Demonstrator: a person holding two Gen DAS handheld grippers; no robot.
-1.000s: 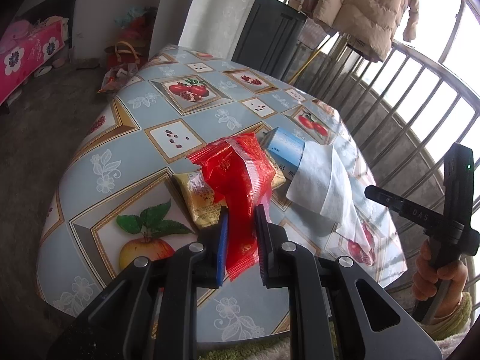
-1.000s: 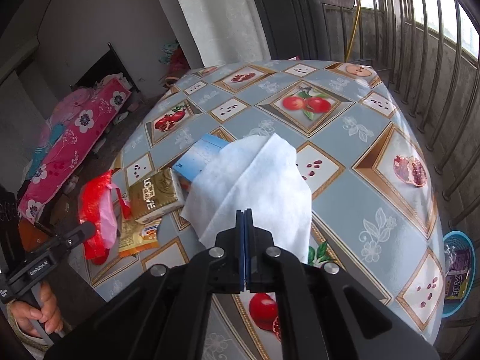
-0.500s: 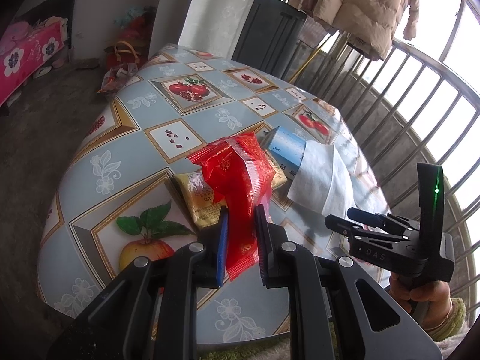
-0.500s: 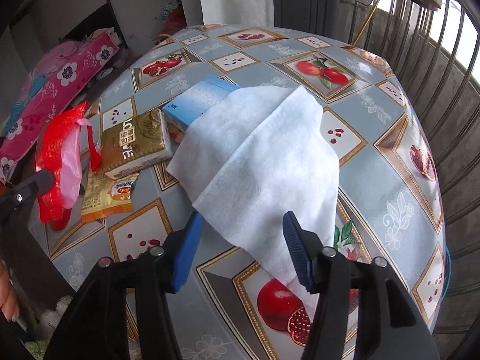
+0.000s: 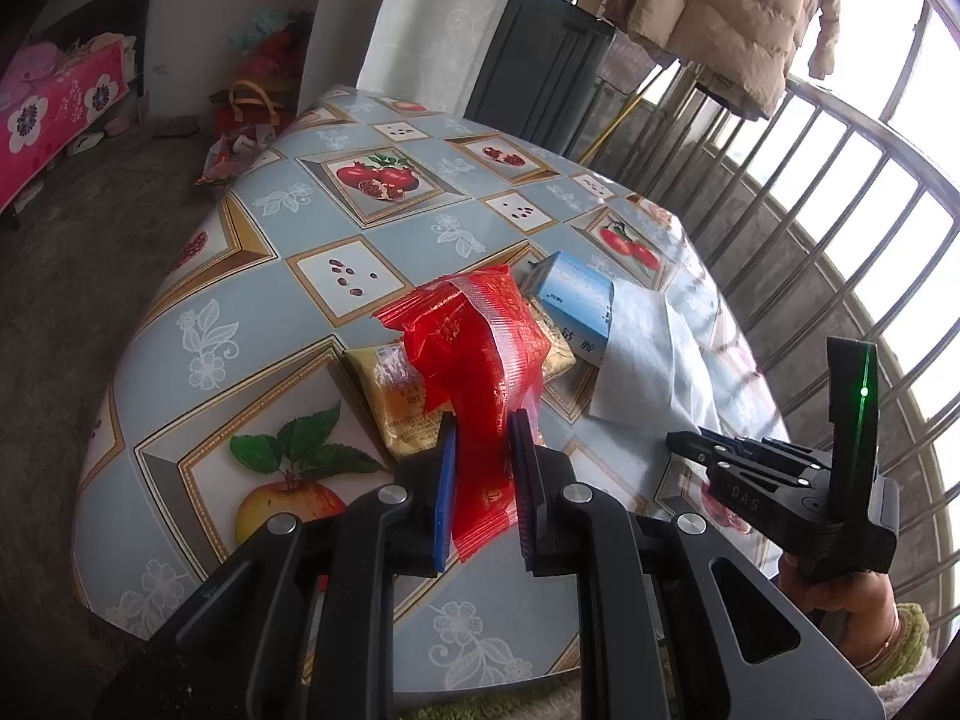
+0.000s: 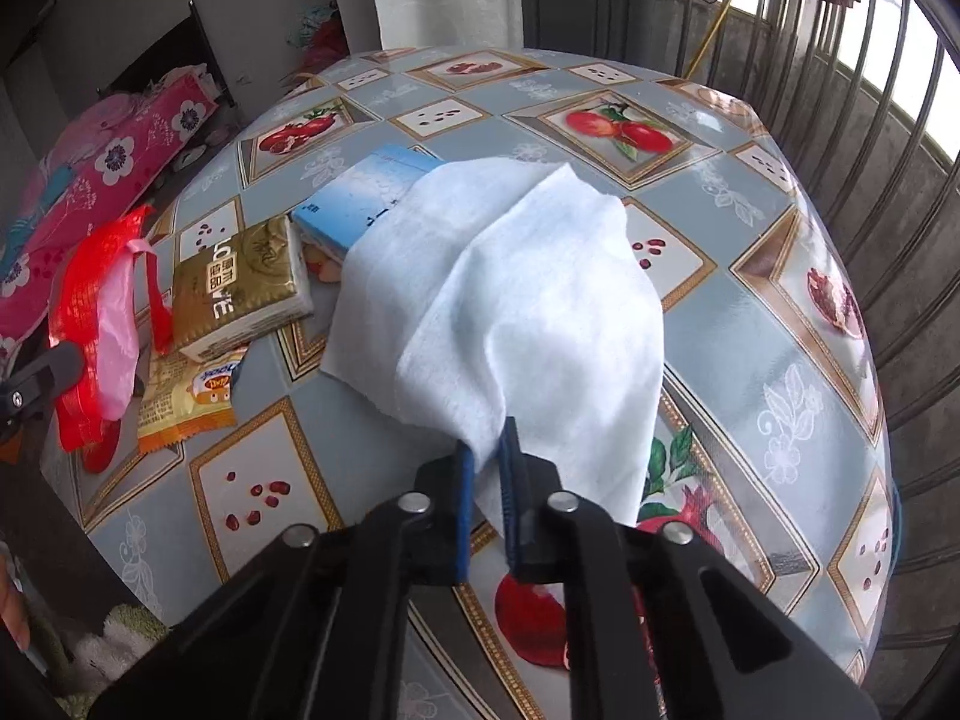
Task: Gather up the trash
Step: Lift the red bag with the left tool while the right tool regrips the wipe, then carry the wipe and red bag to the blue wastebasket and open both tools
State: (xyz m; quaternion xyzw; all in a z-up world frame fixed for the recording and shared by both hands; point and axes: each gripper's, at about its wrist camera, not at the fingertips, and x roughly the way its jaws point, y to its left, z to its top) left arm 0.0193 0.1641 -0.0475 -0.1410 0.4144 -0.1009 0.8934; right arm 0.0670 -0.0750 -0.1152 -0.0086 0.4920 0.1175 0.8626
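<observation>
Left gripper (image 5: 480, 468) clamps the near end of a crinkly red plastic wrapper bag (image 5: 480, 360), blue pads narrow on it; bag's long axis runs near-to-far, free end lifted toward the far side above the table edge. In the right wrist view the same bag shows a pink inner layer, at far left of the table.

Right gripper (image 6: 487, 480) is pinched narrow on the near corner of a white soft tissue sheet (image 6: 528, 300); the sheet drapes away from the fingers toward the far side, its far edge lying over a light blue cardboard box (image 6: 366, 192). Box's long axis runs near-left to far-right; Chinese characters on its side, too small to read surely.

Left of the tissue: gold-brown rectangular tissue pack (image 6: 240, 282) flat on the table, printed "LOVE" plus Chinese characters, touching the blue box. Under its near edge, a yellow-orange snack sachet (image 6: 186, 396), with a cartoon label, text unreadable; "16g" shows on it in the left wrist view.

All sit on a round table with a blue-grey fruit-print oilcloth (image 6: 750, 324). Right gripper body reads "DAS" in the left wrist view.

Far: beige puffer jacket (image 5: 720, 12) hanging over the metal railing (image 5: 840, 228).
</observation>
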